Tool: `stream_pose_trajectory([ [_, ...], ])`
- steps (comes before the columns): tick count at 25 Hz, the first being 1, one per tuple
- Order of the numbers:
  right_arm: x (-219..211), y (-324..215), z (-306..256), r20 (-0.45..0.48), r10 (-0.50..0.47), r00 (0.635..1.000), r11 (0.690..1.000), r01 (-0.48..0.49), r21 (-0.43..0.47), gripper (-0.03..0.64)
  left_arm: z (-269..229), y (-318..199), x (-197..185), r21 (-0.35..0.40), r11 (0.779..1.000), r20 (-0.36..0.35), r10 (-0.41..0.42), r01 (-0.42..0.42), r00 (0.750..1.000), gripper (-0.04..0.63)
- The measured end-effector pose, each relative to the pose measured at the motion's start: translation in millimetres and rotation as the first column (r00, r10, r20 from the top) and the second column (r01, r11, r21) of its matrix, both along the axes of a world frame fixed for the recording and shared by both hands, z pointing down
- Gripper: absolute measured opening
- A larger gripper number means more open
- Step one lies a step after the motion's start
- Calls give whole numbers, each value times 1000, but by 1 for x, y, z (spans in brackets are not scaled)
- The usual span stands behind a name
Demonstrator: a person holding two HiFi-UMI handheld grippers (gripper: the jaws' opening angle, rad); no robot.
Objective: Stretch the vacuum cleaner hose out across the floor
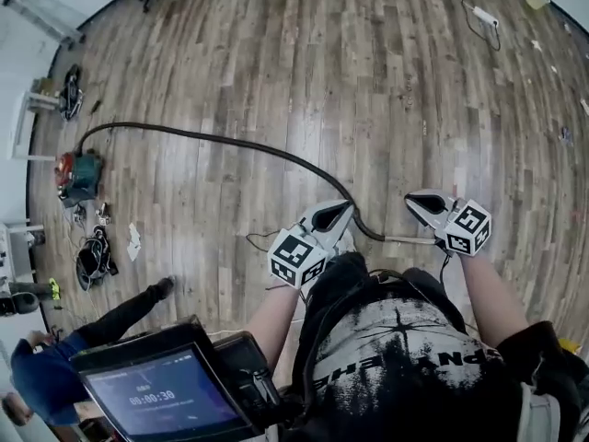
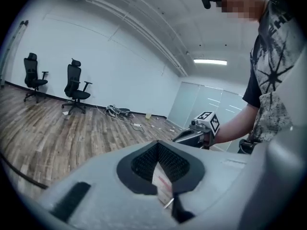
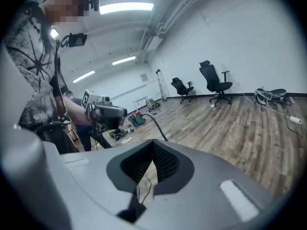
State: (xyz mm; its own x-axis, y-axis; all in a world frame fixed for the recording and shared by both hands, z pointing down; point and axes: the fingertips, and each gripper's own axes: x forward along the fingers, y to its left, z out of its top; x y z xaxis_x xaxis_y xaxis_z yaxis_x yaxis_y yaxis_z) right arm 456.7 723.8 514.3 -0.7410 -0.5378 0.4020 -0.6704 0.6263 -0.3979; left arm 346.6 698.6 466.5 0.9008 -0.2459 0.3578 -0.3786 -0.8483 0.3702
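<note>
On the wooden floor (image 1: 386, 81), the black hose (image 1: 230, 144) runs in a long curve from the vacuum cleaner (image 1: 78, 175) at left; its far end lies below the gap between the two tools; the left gripper (image 1: 340, 212) and right gripper (image 1: 416, 201) hang above the hose, clear of it; both have jaws clenched together, grasping nothing.

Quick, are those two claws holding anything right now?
Grey left gripper: shut, holding nothing.
Grey right gripper: shut, holding nothing.
</note>
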Motion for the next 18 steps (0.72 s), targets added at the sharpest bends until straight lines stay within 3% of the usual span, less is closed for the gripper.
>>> stream_pose_trajectory([
  [5,-19,-28,-69,57,12,998,986,-22,166,6,-42,-33,5,132,991,-19,37,-34,999,0],
  [10,-16,-37,-121,97,28,995,947,-57,317,6,-86,-51,25,264,963,-32,59,-49,998,0],
  [18,21,11,-182,108,-62,992,900,9,436,6,-141,7,76,358,933,-58,-8,29,998,0],
])
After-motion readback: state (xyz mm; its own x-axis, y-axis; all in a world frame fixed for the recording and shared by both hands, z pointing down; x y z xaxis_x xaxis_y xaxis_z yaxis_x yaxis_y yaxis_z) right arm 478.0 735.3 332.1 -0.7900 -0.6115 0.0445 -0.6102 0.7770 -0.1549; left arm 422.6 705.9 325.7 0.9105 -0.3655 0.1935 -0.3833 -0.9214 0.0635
